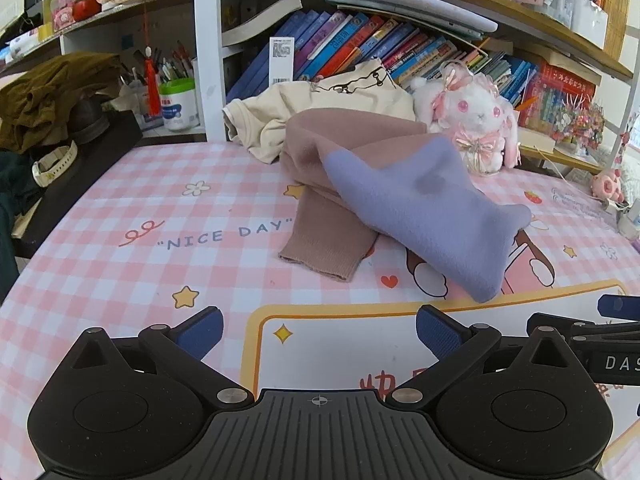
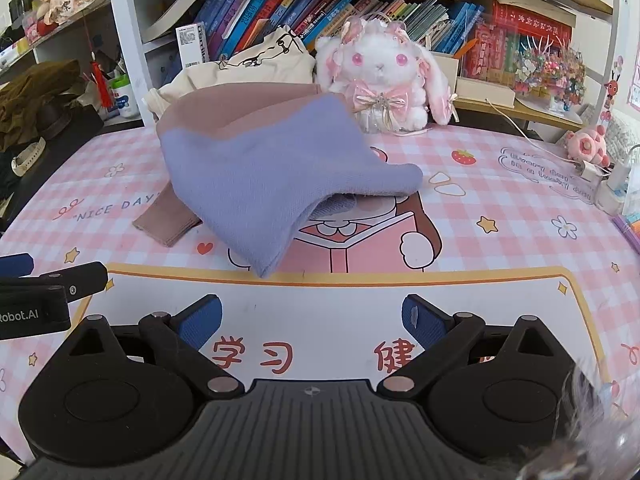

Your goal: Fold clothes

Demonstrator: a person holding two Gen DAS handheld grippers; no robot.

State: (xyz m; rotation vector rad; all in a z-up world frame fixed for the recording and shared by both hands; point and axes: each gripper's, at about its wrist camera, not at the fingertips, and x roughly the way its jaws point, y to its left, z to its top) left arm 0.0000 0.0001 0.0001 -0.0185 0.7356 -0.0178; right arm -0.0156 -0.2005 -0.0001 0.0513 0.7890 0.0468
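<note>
Mostly bunched purple-and-mauve sweater (image 1: 420,208), body hidden, left claw (image 1: 320,332) spread, right claw (image 2: 312,320) spread

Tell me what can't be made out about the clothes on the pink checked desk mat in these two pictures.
- Purple and dusty-pink knit garment: bunched in both views, so its type and full shape stay hidden; one ribbed pink cuff shows.
- Cream printed garment: its lower part sits behind the knit in both views.
- Olive-brown crumpled cloth: cut off by the left edge in the left wrist view.
- Right gripper and left gripper: open, holding nothing.
</note>
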